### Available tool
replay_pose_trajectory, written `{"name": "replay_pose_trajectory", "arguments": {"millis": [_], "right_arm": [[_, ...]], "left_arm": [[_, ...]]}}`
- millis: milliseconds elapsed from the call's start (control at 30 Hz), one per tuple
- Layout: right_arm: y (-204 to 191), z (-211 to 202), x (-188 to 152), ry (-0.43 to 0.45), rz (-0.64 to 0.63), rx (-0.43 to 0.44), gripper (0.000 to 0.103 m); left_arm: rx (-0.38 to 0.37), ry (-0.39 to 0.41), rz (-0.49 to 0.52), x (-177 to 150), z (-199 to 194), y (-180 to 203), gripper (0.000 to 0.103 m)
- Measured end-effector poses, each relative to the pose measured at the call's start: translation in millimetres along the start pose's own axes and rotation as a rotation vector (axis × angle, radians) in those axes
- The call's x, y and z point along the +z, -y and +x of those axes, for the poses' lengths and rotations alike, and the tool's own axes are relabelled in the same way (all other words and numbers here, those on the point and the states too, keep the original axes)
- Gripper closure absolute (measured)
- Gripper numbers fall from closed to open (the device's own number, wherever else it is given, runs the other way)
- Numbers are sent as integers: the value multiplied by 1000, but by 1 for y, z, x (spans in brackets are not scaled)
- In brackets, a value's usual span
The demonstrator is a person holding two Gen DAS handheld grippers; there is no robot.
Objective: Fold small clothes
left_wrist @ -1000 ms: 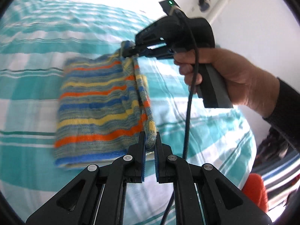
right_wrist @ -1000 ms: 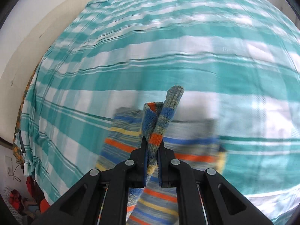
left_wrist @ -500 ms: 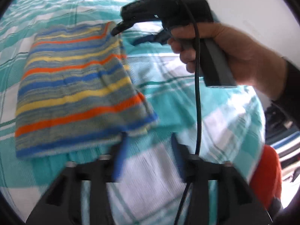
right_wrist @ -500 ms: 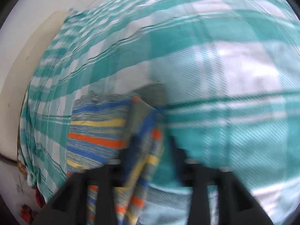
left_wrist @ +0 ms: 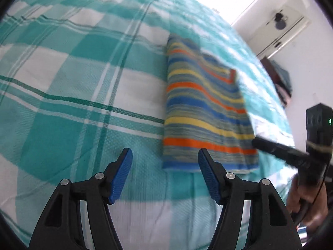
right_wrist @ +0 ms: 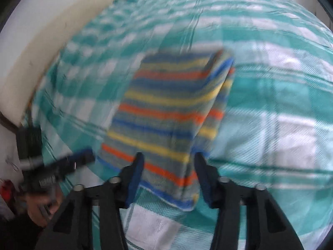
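A small striped knit garment point(left_wrist: 204, 112) in blue, yellow, orange and grey lies folded flat on the teal and white checked bedspread point(left_wrist: 79, 87). It also shows in the right wrist view point(right_wrist: 166, 116). My left gripper point(left_wrist: 164, 173) is open and empty, just short of the garment's near edge. My right gripper point(right_wrist: 168, 177) is open and empty, its fingers over the garment's near edge. The right gripper's body shows at the right of the left wrist view point(left_wrist: 291, 154); the left gripper shows at the left of the right wrist view point(right_wrist: 56, 173).
The bedspread point(right_wrist: 270, 104) covers the whole bed. A cream headboard or mattress edge point(right_wrist: 41, 41) runs along the far left. A white wall with a fitting point(left_wrist: 281, 18) and a dark shelf of items point(left_wrist: 281, 79) lie past the bed.
Both grippers let go of the garment's corners and opened. The garment now lies folded flat on the bed, and both grippers have drawn back from it.
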State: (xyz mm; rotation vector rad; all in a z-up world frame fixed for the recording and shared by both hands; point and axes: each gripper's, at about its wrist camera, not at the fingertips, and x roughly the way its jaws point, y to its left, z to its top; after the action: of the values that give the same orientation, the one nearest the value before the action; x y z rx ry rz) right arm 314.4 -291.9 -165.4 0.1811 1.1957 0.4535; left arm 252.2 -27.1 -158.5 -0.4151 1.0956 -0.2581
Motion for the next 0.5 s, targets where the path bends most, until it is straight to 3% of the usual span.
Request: {"name": "replay_pose_trajectory", "arguments": {"millis": [67,133,200,233,333,367,433,500], "right_arm": [[3,19,-4,-41,9,-64,99],[12,10,-10,-19,73,-55,99],[21,-4,-19,15,133,-31,100],[26,-3,-24,14,147,-36,100],[43,15,-35,-31,207,6,99],[47,11,-33,-19,224,30,96],[48,1,-25,-7,220,29,80],[51,-18,-9,43,199,3,76]], "left_arm": [[19,-11,21,-1,9,9,55],[20,-18,35,-4,10,14,64],[22,-18,57,-8,11,17,73],[26,-28,63,-10,16,17,83],[41,-30,66,-11,17,14,87],[40,-29,70,-10,17,14,87],[34,-28,76,-9,18,12,87],[26,-23,76,-10,20,10,87]]}}
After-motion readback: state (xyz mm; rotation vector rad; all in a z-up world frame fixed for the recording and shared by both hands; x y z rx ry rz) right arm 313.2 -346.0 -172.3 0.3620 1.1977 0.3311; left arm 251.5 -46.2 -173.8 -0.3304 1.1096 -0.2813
